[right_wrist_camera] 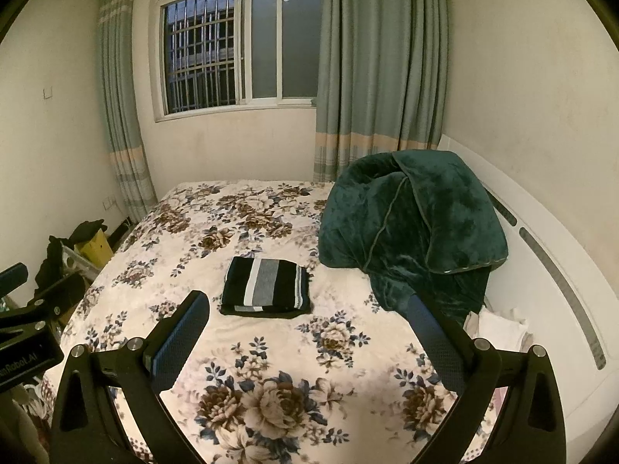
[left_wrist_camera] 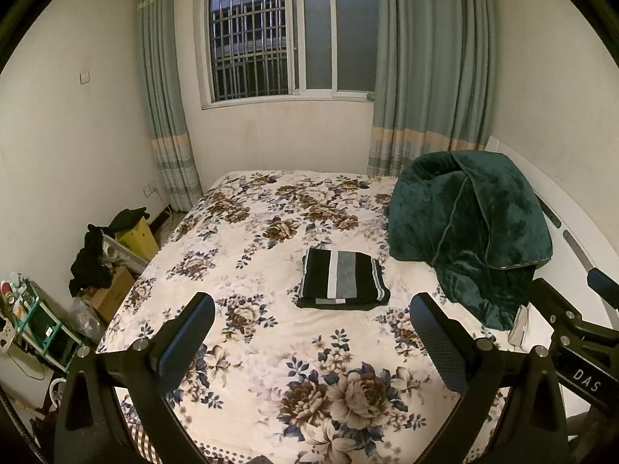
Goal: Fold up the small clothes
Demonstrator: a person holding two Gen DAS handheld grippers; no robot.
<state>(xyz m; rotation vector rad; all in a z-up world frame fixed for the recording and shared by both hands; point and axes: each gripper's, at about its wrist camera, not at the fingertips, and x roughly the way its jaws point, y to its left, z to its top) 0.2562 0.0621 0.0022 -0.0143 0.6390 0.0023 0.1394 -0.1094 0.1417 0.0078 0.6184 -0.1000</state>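
Both tools gape empty above the folded striped garment (left_wrist_camera: 344, 282) on the bed (left_wrist_camera: 251, 348)

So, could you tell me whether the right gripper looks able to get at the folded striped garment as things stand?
Probably yes: the right gripper is open and empty, and only bare bedspread lies between it and the folded striped garment; the green blanket sits off to the side.

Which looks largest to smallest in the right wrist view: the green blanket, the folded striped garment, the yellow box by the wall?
1. Green blanket, heaped on the bed, clearly largest.
2. Folded striped garment.
3. Yellow box, smallest as seen, but partly covered by dark clothing and farther off, so its true size is unsure.
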